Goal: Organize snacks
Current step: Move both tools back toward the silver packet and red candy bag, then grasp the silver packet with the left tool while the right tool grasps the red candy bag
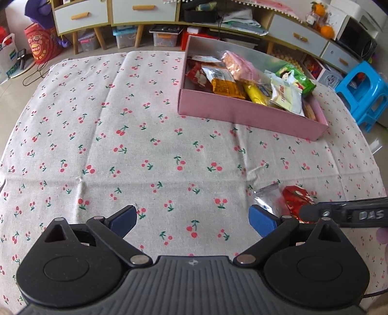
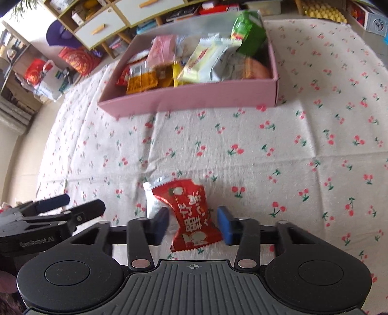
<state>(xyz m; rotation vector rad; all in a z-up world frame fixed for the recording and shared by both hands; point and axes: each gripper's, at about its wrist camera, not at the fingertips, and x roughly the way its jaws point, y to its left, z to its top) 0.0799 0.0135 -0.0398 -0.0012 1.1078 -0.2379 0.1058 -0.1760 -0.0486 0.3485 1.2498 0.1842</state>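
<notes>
A pink box (image 1: 242, 116) (image 2: 189, 97) full of snack packets stands on the cherry-print cloth, at the far right in the left wrist view. A red snack packet (image 2: 191, 213) (image 1: 294, 198) lies on the cloth with a white packet (image 2: 154, 201) (image 1: 266, 196) under its left side. My right gripper (image 2: 192, 224) straddles the red packet; its blue pads stand on either side, close but still a little apart. My left gripper (image 1: 192, 218) is wide open and empty over bare cloth, just left of the packets.
The cherry-print cloth (image 1: 121, 145) covers the table. Cabinets with drawers (image 1: 143, 12) and storage bins line the far side. A blue stool (image 1: 363, 94) stands off the right edge. A red bag (image 1: 41, 46) sits on the floor at the far left.
</notes>
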